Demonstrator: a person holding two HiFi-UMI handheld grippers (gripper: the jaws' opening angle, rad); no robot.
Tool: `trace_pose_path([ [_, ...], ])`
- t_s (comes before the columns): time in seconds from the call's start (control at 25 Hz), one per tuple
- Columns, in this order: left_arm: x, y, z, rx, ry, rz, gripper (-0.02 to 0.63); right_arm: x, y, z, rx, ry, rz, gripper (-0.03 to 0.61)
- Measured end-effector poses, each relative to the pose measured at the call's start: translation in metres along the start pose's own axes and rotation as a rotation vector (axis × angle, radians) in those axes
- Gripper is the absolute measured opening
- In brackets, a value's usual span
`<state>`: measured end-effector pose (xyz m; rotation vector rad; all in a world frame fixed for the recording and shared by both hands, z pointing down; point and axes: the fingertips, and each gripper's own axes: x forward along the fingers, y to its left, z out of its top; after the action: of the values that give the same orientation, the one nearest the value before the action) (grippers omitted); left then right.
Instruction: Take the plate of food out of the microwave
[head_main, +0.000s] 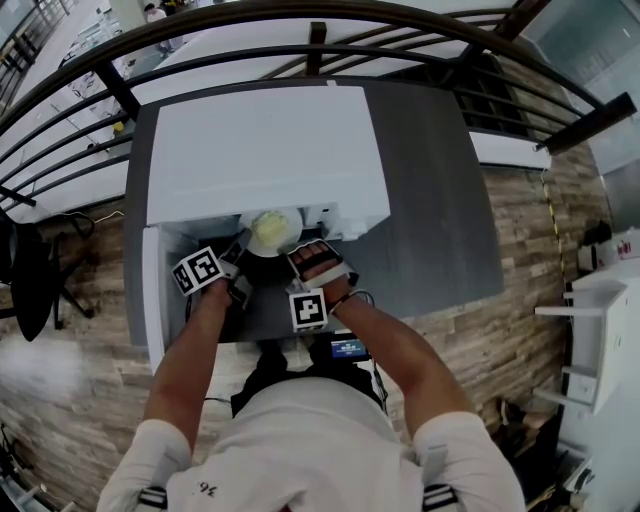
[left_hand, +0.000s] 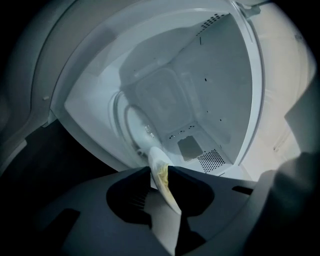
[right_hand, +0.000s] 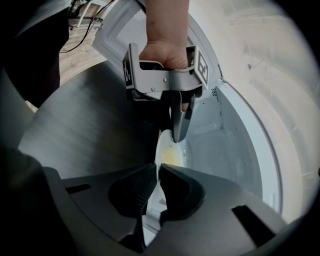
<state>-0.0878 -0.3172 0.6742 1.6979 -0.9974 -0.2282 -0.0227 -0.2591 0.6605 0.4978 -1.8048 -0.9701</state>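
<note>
Left jaws: the left gripper (left_hand: 160, 172) has them set wide, with the plate (head_main: 262, 248) slanting through the gap by its rim. Both tips look to bear on it.
Right jaws: the right gripper (right_hand: 156, 172) has them almost together, pinched on the thin rim at the plate's opposite side.
Plate: at the mouth of the microwave (head_main: 260, 150), partly past the opening and carried between the two grippers.
Door: the door (head_main: 152, 290) is swung open to the left, clear of both hands.
Food: a pale yellow patch (right_hand: 172, 159) on the plate, close to the left grip.
Step in hand: by my reading, drawing the plate out over the sill.
How to do it well: pull with both hands at one pace and keep the rim level so the food stays put. Lift just enough to clear the sill before moving over the dark table (head_main: 440, 200).
Risk: the wide, slanted left hold seems the weaker one, so firm it up before it takes weight.
</note>
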Motion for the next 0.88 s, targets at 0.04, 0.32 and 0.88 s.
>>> trace_pose_path([
  [0.04,0.001,-0.001,-0.002,0.013,0.007,0.004,0.09,-0.001,0.001,-0.001,-0.002,0.001,0.004,0.025],
  [0.32,0.005,-0.008,-0.003,0.053,0.009,-0.017,0.072,-0.003,0.001,-0.006,0.005,0.003,-0.006,0.023],
  [0.88,-0.018,-0.025,-0.017,0.056,-0.033,-0.033,0.072,-0.031,0.004,-0.001,-0.021,-0.014,-0.017,0.021],
])
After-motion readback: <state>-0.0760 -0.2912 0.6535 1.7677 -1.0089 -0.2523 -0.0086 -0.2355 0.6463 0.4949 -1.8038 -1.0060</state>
